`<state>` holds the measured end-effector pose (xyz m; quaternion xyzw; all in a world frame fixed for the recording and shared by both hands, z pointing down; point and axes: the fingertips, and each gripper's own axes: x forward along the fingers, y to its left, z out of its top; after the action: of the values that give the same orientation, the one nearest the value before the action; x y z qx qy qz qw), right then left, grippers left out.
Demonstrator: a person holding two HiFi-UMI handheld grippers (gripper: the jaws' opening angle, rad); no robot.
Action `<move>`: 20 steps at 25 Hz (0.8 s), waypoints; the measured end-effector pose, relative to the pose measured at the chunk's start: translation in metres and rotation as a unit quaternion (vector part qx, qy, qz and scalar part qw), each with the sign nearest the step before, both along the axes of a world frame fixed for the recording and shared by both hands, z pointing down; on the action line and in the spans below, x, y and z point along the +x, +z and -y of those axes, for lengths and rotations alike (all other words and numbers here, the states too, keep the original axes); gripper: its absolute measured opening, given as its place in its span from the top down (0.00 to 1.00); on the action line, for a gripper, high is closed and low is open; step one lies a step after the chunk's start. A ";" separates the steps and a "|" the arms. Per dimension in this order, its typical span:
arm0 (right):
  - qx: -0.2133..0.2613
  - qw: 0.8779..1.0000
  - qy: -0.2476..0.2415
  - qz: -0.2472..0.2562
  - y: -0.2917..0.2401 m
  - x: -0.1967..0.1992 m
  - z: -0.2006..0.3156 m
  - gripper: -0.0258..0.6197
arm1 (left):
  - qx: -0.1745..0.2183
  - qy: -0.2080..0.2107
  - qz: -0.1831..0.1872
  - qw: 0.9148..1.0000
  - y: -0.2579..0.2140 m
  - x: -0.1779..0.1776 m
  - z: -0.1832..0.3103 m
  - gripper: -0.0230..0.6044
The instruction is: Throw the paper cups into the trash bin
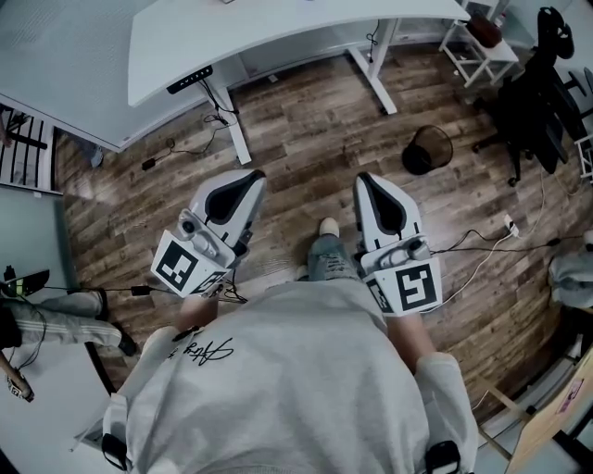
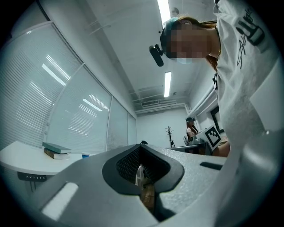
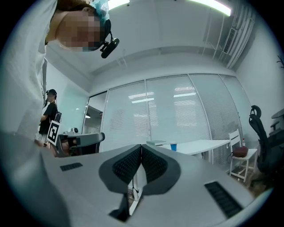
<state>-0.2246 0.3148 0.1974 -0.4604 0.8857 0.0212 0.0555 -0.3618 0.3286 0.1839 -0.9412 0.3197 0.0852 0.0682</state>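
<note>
While the left tongs (image 1: 248,178) and right tongs (image 1: 364,180) are hovering closed and empty, a round black mesh trash bin (image 1: 427,149) is standing on the brown wooden floor (image 1: 306,120).

An office: white desks (image 1: 278,37), a black swivel chair (image 1: 533,102), blind-covered glass partitions (image 3: 173,115) and ceiling strip lights (image 2: 167,84).

The floor (image 1: 315,130) is brown wood plank, matt and grainy. The counter (image 1: 278,28) is smooth white. The trash bin (image 1: 427,149) is black mesh. The right gripper (image 3: 141,148) is matt grey plastic; its fingers (image 3: 126,166) have ribbed black pads.
</note>
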 end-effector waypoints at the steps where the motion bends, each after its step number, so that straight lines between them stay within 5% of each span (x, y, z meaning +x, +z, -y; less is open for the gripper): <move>1: -0.001 1.000 0.000 0.000 0.000 0.000 0.006 0.94 | -0.001 -0.001 0.002 1.000 0.001 0.001 0.005 0.96; 20: -0.009 1.000 -0.019 -0.009 -0.009 0.010 0.140 0.94 | -0.003 -0.020 0.001 1.000 -0.005 0.012 0.129 0.96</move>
<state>-0.2142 0.1744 0.1883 -0.4439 0.8949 0.0162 0.0435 -0.3499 0.1998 0.1792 -0.9348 0.3388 0.0821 0.0676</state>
